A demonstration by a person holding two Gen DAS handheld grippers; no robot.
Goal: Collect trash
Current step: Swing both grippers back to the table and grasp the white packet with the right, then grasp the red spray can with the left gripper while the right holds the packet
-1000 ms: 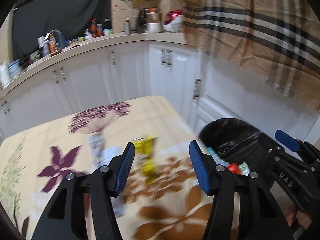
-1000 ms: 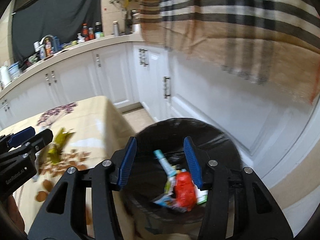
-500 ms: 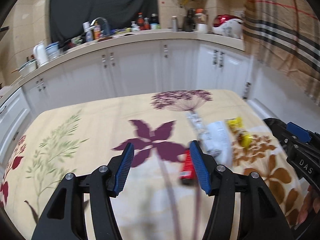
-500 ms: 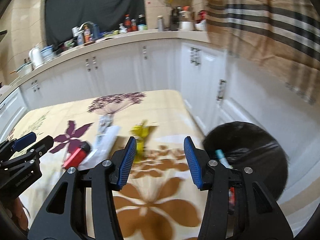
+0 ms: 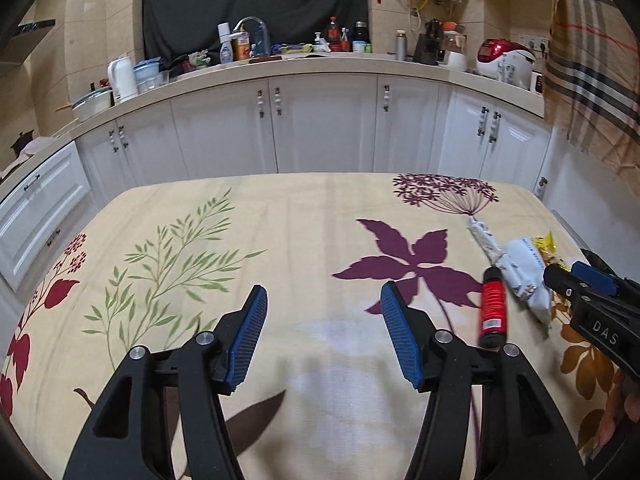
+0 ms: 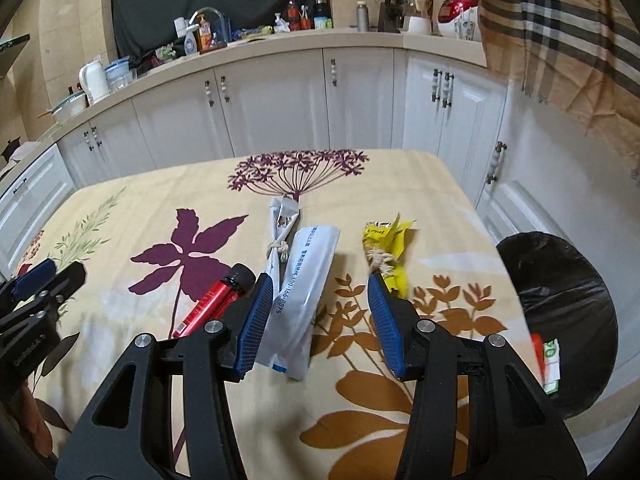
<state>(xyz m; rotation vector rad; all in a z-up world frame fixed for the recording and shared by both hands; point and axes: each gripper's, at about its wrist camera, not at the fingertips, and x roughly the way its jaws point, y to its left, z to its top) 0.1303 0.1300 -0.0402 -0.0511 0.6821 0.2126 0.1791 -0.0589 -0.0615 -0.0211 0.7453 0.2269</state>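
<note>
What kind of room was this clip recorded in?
A home kitchen, most likely. A long countertop crowded with bottles runs over white cabinets, with a sink faucet, an electric kettle and a red rice cooker on it. A cloth-covered table stands in front.

Ahead of my left claw (image 5: 322,322) the floral-clothed bench (image 5: 240,240) lay bare and open. Under my right claw (image 6: 316,320) sat a cluster: red cylindrical tube (image 6: 214,300), white flat plastic pouch (image 6: 304,292), tied white paper wrapper (image 6: 280,224), knotted yellow wrapper (image 6: 386,248). The black-lined bin (image 6: 560,304) stood just beyond the bench's edge.
</note>
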